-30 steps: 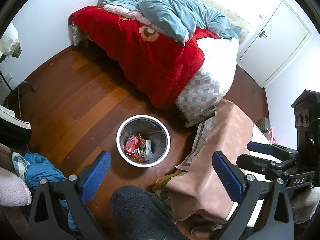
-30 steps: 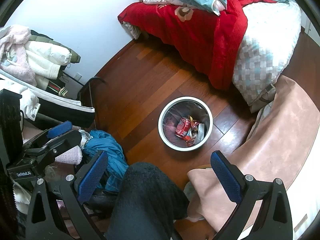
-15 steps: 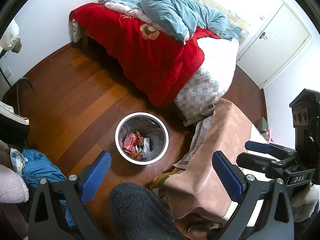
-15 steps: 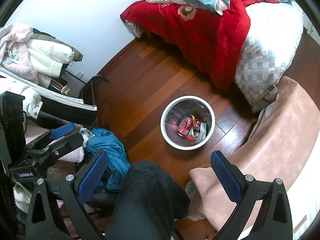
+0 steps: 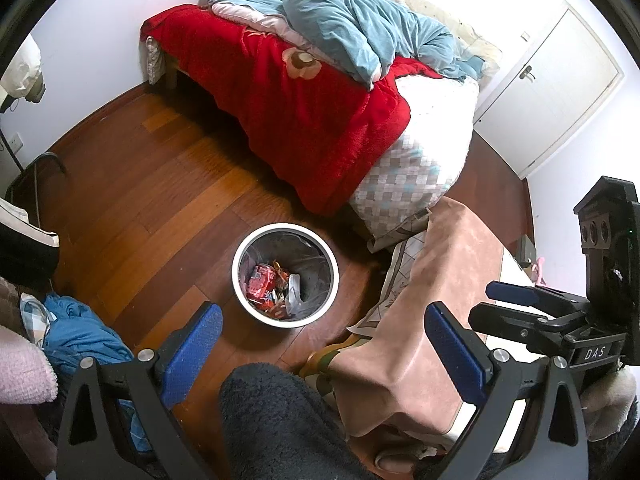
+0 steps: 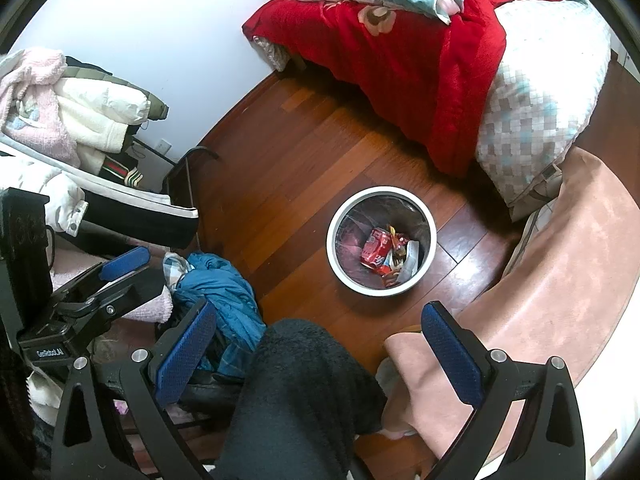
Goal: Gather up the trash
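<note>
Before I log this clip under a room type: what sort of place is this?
Most likely a bedroom in a home: a bed with a red blanket and a rumpled blue quilt, clothes piled at one side, and a small waste bin on the wooden floor.

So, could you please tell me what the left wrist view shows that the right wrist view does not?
Only the left wrist view shows the white door and the right claw, open and empty. Only the right wrist view shows the pile of coats by the wall and the left claw, also open. Both show the trash bin holding wrappers, the red blanket on the bed, and the blue garment.
</note>
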